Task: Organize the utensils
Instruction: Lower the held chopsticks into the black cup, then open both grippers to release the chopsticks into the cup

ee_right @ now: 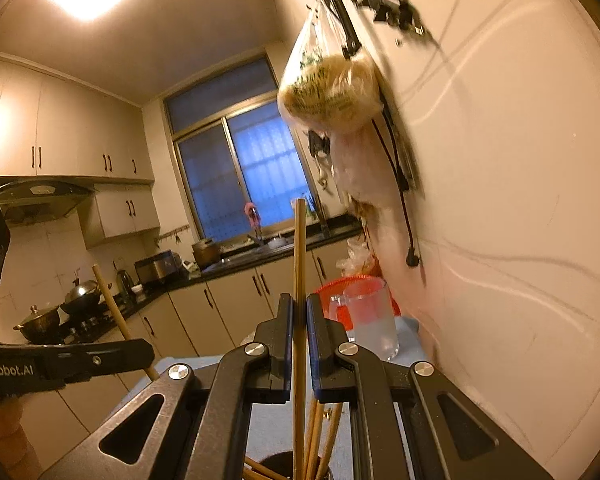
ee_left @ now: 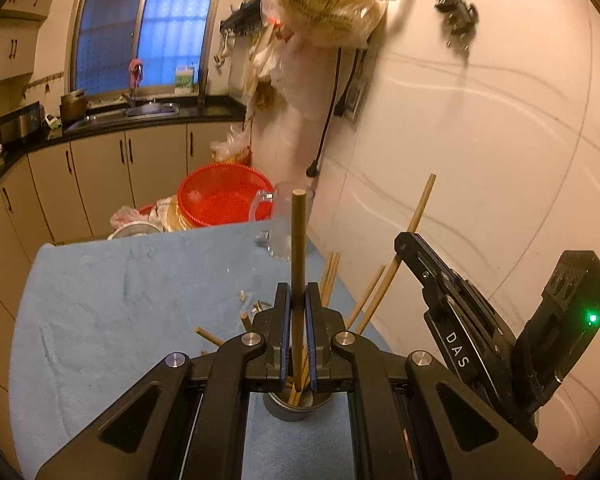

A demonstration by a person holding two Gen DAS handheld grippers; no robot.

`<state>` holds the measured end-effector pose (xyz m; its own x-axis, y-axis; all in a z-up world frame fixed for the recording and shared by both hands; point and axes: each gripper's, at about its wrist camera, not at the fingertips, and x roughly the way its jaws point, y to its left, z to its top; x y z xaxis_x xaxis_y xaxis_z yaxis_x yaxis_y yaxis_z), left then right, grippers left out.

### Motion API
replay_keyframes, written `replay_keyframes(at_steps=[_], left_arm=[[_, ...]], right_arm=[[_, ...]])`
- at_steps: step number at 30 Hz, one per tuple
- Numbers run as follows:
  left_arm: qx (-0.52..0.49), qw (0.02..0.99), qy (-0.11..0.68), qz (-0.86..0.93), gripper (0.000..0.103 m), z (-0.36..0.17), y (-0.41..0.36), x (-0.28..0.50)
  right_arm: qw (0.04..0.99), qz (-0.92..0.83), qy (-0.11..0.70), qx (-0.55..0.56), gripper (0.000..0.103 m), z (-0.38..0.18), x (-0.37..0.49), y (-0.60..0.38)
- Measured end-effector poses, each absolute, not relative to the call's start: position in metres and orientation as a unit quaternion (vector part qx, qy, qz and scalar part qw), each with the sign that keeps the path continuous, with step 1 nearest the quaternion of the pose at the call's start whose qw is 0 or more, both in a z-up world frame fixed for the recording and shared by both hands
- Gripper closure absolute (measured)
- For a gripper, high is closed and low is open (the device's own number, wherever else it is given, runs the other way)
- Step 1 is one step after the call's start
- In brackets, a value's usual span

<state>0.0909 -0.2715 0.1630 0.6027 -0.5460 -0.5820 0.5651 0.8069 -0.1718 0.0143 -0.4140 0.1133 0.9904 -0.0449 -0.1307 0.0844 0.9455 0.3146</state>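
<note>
Left gripper [ee_left: 297,312] pinches a dark chopstick [ee_left: 298,248] upright above the metal cup [ee_left: 296,410] on the near blue cloth [ee_left: 120,288]. Right gripper [ee_right: 299,320] likewise clamps a bamboo chopstick [ee_right: 299,256] mid-shaft over the holder; light, stiff, slippery.

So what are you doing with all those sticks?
They are chopsticks being tidied into a metal cup on the blue cloth. A person holds two grippers. The left gripper is shut on one chopstick, standing upright with its lower end in the cup. The right gripper pinches another chopstick over the same cup. More chopsticks already stand in it, and a few loose ones lie on the cloth.
</note>
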Motion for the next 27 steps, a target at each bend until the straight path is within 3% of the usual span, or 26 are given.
replay_keyframes(at_steps=[15,19,25,27], left_arm=[[0.016,0.884,0.363,-0.295,0.096,0.128,-0.271,0.107],[0.012,0.887,0.357,-0.293,0.095,0.134,-0.269,0.103],[0.003,0.894,0.338,-0.294,0.091,0.149,-0.256,0.087],[0.002,0.897,0.331,-0.292,0.084,0.154,-0.251,0.081]], right_arm=[[0.974,-0.019,0.143,0.173,0.094,0.080,0.041,-0.421],[0.975,-0.020,0.136,0.172,0.080,0.086,0.037,-0.423],[0.976,-0.020,0.119,0.180,0.078,0.100,0.015,-0.424],[0.977,-0.019,0.112,0.183,0.072,0.105,0.003,-0.422]])
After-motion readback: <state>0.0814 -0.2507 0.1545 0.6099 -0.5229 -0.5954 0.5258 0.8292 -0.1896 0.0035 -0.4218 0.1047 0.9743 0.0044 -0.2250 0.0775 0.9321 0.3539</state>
